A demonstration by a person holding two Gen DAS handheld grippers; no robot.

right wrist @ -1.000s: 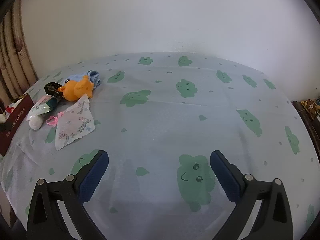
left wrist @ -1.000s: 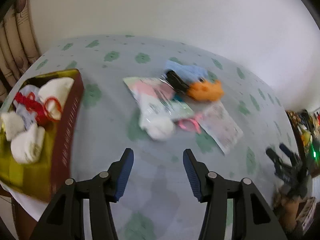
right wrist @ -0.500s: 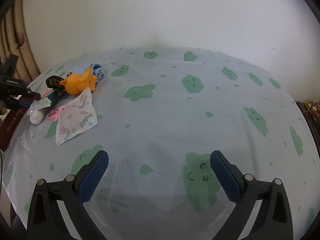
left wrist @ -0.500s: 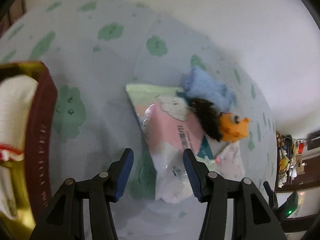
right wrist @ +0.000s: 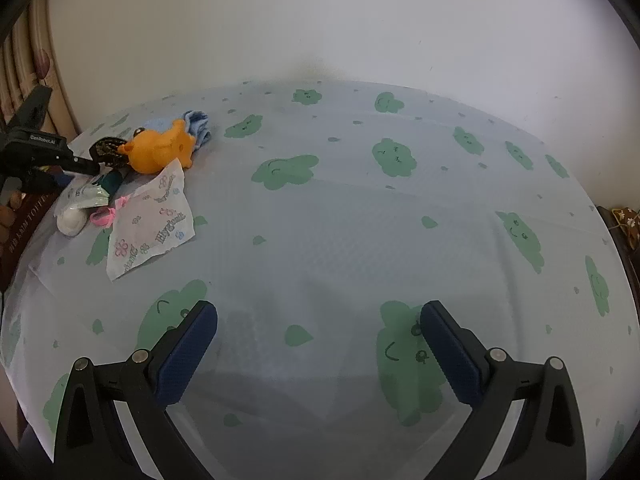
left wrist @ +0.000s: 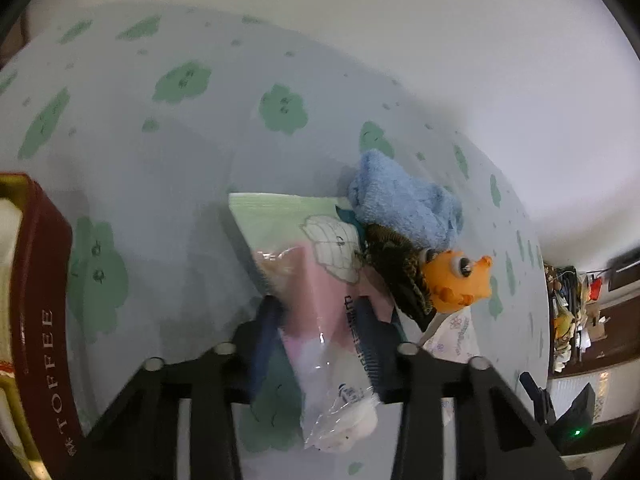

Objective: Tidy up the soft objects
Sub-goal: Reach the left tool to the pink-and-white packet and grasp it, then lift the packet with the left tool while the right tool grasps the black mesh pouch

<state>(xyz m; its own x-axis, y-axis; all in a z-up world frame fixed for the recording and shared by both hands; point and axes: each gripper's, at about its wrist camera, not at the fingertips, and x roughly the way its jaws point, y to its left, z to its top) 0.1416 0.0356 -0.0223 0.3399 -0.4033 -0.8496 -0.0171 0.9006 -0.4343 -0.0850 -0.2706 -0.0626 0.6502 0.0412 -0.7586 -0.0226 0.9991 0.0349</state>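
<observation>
A clear plastic packet (left wrist: 320, 280) with pink, green and white contents lies on the cloud-print sheet. My left gripper (left wrist: 320, 340) straddles it, its jaws closing, and both blue pads touch the packet's sides. Just beyond lie a dark scrunchie (left wrist: 400, 276), an orange plush toy (left wrist: 456, 280) and a folded blue cloth (left wrist: 400, 204). In the right wrist view the same pile sits at the far left: orange toy (right wrist: 160, 150), packet (right wrist: 86, 194), left gripper (right wrist: 80, 168). My right gripper (right wrist: 318, 344) hovers open over bare sheet with nothing between its fingers.
A dark red box (left wrist: 44, 320) lettered TOFFEE, holding white soft items, stands at the left edge. A flowered tissue pack (right wrist: 152, 220) and a small pink item (right wrist: 104, 216) lie beside the pile. A white wall backs the bed; cluttered shelves (left wrist: 572, 320) are at the right.
My left gripper moved forward and down from near the box to the packet, then narrowed its jaws onto it. The right gripper stayed almost still.
</observation>
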